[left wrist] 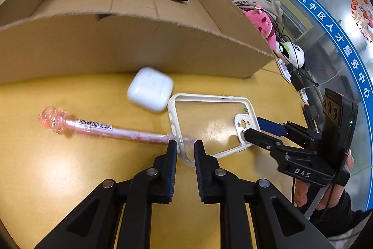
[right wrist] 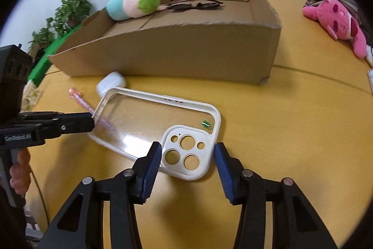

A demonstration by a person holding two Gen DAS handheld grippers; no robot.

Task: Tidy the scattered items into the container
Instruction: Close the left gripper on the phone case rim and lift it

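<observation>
The clear, white-rimmed plastic phone case (right wrist: 158, 130) lies on the yellow counter (right wrist: 291, 132) before the brown cardboard box (right wrist: 177, 55). The left gripper (left wrist: 185, 146) is clamped on its rim; the right gripper (right wrist: 187, 154) stands apart astride the camera end. Uneven lifting could twist it loose. The white earbud case (left wrist: 150, 89) is shown fully only from the left wrist.

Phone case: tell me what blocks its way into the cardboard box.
The phone case only has the cardboard box's near wall to clear. The earbud case lies off to the side; the box is open-topped.
</observation>
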